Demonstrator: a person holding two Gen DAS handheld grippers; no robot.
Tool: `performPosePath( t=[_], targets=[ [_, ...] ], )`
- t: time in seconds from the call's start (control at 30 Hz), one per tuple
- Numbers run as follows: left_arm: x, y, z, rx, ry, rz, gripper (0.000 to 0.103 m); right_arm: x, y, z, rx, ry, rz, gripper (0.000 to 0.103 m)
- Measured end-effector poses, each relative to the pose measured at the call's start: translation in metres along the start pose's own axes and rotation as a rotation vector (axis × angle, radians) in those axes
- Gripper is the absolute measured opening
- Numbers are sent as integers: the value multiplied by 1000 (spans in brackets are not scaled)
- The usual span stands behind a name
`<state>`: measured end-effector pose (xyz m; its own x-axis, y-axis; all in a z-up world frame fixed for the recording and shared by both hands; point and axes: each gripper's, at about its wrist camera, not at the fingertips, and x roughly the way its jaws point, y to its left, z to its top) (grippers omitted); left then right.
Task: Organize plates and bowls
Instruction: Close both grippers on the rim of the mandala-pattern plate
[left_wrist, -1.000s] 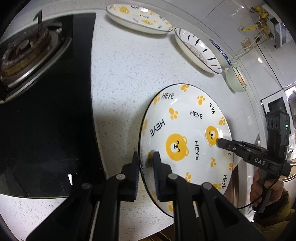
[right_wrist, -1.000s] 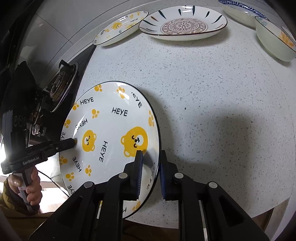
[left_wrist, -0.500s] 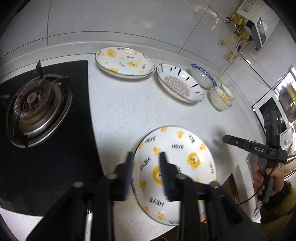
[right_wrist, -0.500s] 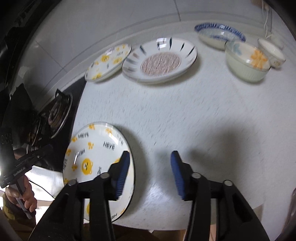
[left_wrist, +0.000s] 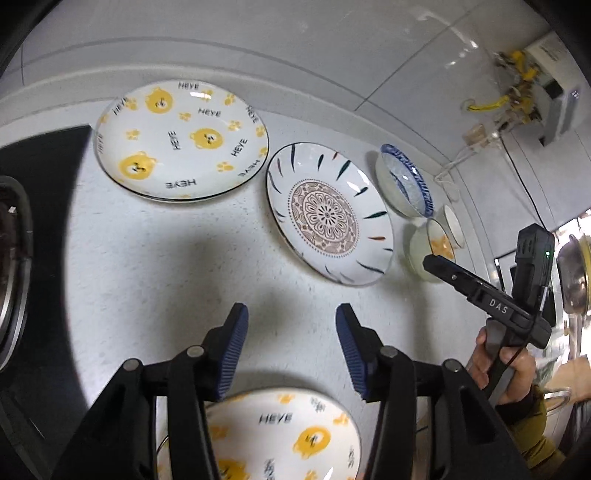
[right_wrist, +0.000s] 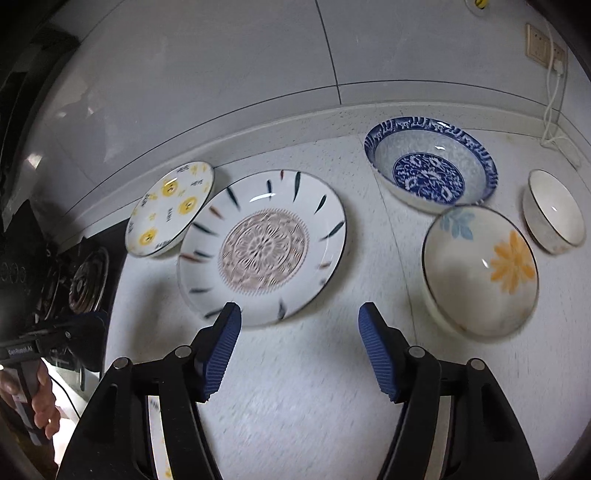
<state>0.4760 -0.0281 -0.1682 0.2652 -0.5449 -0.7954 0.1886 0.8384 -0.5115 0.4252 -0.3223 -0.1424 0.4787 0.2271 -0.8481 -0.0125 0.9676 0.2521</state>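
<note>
A yellow bear plate (left_wrist: 288, 435) lies on the counter near its front edge, below my left gripper (left_wrist: 290, 347), whose jaws are opening with nothing between them. A second bear plate (left_wrist: 181, 140) (right_wrist: 170, 208) rests at the back left. Beside it sits a white plate with a mandala centre (left_wrist: 325, 214) (right_wrist: 264, 243). My right gripper (right_wrist: 299, 347) hovers in front of that plate, its jaws opening and empty. Further right stand a blue patterned bowl (right_wrist: 430, 170), a bowl with an orange flower (right_wrist: 480, 271) and a small white bowl (right_wrist: 554, 210).
A black gas hob (left_wrist: 22, 258) with a burner (right_wrist: 86, 284) lies on the left of the speckled white counter (left_wrist: 166, 266). The tiled wall runs behind the dishes. A socket and white cable (right_wrist: 550, 96) hang at the back right. A person's hand (left_wrist: 513, 373) holds the right gripper.
Both grippers let go of the near bear plate, opened and pulled up and away toward the back row of dishes. The plate now lies flat near the counter's front edge.
</note>
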Motion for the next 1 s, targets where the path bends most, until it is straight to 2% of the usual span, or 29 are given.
performPosePath(
  t=[0.3, 0.47, 0.73, 0.93, 1.0],
  targets=[
    [68, 17, 42, -134, 42, 8, 48, 59, -25, 45, 6, 73, 10, 61],
    [90, 15, 54, -139, 59, 12, 48, 75, -20, 56, -51, 87, -3, 61],
    [103, 13, 60, -146, 60, 14, 46, 90, -13, 65, -156, 113, -63, 59],
    [106, 8, 61, -130, 58, 11, 46, 92, 0, 68, -237, 99, -85, 57],
    [108, 7, 62, -127, 57, 9, 46, 97, 6, 69, -261, 116, -74, 48]
  ],
)
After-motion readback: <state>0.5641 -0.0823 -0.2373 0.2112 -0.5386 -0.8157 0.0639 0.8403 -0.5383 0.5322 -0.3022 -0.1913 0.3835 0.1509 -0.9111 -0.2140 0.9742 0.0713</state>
